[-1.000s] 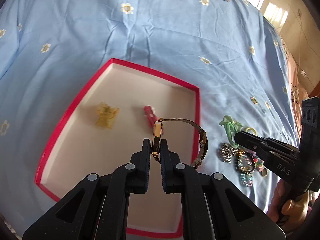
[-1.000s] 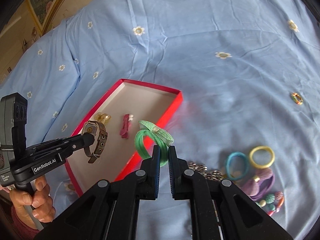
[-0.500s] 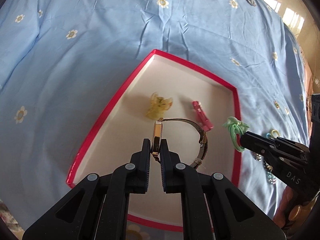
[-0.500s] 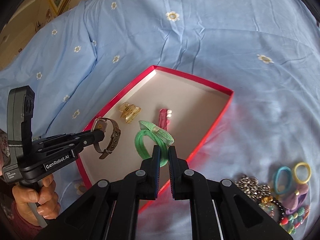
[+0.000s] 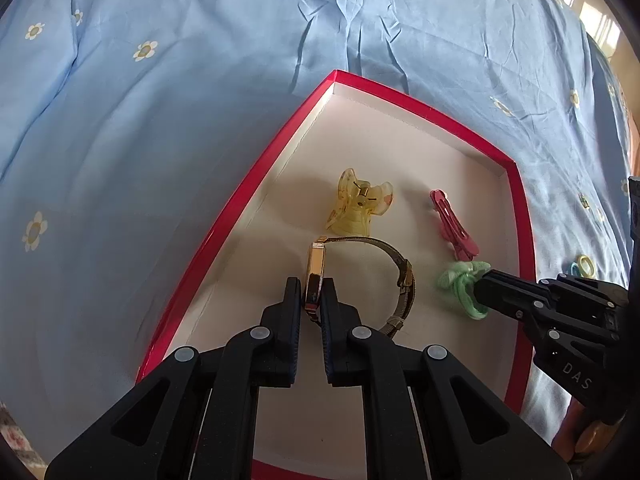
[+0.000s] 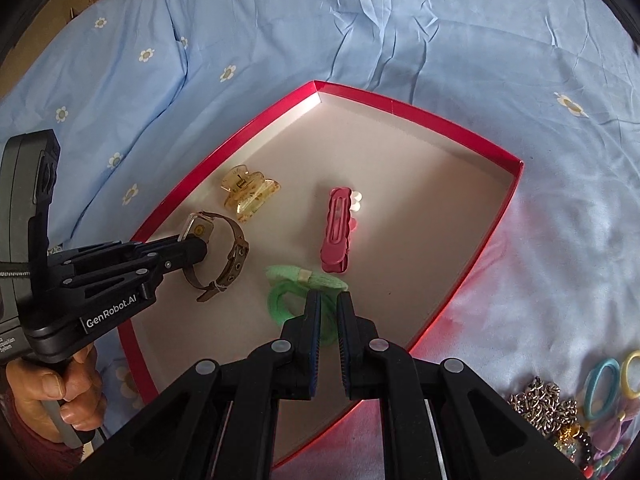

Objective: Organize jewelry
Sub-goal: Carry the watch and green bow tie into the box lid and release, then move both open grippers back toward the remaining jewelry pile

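Blue flowered bedspread [image 5: 168,128], filling the frame. Red-rimmed box [image 5: 240,216], centre. My left gripper [image 5: 311,302]: jaws clamped on gold watch [image 5: 316,276], over the box. My right gripper [image 6: 329,312]: jaws gripping green hair tie [image 6: 288,292], also over it. Inside: yellow claw clip [image 5: 358,208], pink clip [image 5: 454,226].

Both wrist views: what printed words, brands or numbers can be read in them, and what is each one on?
"GenRobot.AI": white print on the side of the left gripper, seen in the right wrist view.
"DAS": on the body of the right gripper, seen in the left wrist view; the edge cuts it, so it may be partial.
Small white print below "GenRobot.AI", at the frame edge: too small to read.
The watch face: no legible text.
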`<state>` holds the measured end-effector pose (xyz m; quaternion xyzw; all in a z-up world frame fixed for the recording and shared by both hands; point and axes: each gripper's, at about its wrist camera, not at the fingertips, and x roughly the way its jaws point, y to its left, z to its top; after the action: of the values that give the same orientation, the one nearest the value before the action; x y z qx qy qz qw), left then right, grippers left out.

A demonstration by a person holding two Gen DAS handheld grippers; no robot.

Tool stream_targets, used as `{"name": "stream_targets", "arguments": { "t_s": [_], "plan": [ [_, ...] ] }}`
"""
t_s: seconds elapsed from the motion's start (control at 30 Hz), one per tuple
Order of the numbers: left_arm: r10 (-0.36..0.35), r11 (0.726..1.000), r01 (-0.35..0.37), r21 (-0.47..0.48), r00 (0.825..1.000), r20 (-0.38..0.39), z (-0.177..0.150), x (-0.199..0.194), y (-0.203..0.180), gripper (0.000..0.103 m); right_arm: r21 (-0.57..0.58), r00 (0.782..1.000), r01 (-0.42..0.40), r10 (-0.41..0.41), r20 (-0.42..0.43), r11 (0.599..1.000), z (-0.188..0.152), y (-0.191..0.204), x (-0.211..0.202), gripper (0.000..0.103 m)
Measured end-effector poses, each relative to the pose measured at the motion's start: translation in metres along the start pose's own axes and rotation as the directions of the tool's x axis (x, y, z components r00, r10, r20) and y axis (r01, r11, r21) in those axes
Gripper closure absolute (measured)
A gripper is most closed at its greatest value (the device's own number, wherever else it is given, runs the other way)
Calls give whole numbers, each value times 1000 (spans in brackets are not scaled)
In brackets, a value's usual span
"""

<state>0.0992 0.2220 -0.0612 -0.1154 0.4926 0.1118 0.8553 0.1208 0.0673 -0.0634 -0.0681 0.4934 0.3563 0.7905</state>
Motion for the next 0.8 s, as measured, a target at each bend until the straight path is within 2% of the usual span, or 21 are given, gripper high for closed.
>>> {"name": "stream_targets", "arguments": {
  "t_s": [0.23, 0.4, 0.47, 0.53, 0.7, 0.77, 0.8],
  "plan": [
    [15, 1000, -15, 20, 1000, 0, 3, 1, -4, 92, -4, 1000, -3, 3, -5, 1000, 0, 0, 6, 95],
    [35, 999, -35, 36, 999, 13, 4, -3, -8, 89, 2, 1000, -21, 21, 3, 1000, 1, 1, 6, 90],
    [39, 998, -40, 40, 999, 20, 4, -6, -9, 84, 9, 1000, -29, 29, 6, 1000, 0, 1, 4, 90],
    [41, 998, -43, 41, 999, 30, 4, -11, -10, 72, 15, 999, -34, 34, 7, 999, 1, 1, 1, 89],
    [59, 997, -62, 41, 996, 73, 2, -29, -12, 61, 32, 998, -45, 44, 47, 998, -1, -2, -17, 73],
    [61, 997, -64, 32, 994, 87, -1, -36, -12, 51, 38, 996, -49, 46, 74, 998, -3, -5, -30, 59],
    [57, 998, -60, 26, 994, 93, -2, -39, -12, 48, 43, 995, -48, 44, 87, 998, -4, -6, -36, 56]
  ]
}}
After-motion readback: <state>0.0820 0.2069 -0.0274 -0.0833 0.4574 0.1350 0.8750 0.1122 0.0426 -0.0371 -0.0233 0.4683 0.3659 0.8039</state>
